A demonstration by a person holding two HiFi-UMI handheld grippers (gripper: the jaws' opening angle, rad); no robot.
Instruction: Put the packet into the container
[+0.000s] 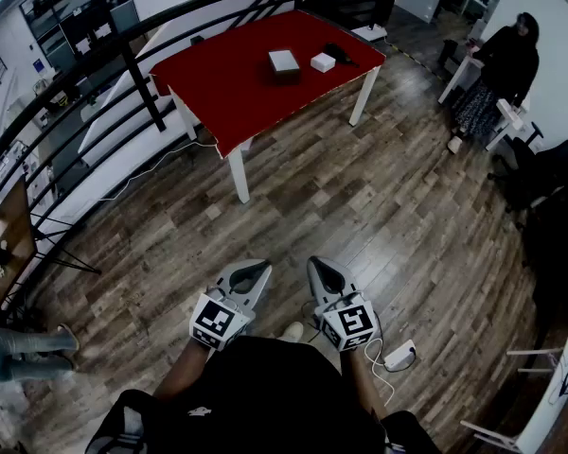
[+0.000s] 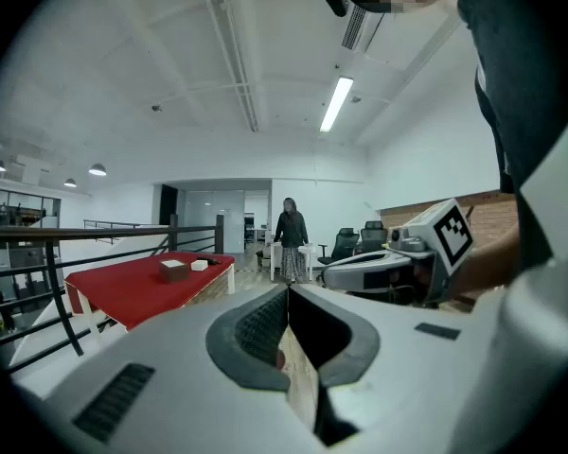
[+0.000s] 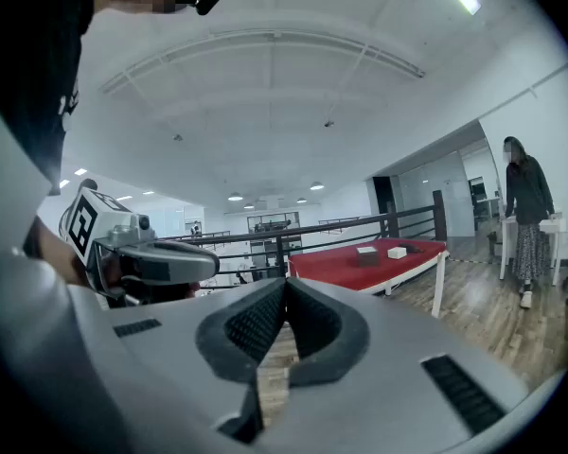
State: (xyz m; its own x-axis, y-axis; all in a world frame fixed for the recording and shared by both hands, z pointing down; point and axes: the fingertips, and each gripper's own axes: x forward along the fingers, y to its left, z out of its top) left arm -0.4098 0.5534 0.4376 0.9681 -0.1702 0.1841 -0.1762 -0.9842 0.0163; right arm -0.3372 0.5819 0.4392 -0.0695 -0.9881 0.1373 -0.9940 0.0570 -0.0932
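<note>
A red table stands far ahead of me across the wooden floor. On it sit a box-shaped container with a white top and a small white packet to its right; a dark object lies beyond the packet. Both grippers are held close to my body, well short of the table. My left gripper is shut and empty. My right gripper is shut and empty too. The table also shows in the left gripper view and in the right gripper view.
A black metal railing runs along the left behind the table. A person stands at a white desk at the far right. A white charger with a cable lies on the floor by my right side. Someone's legs show at the lower left.
</note>
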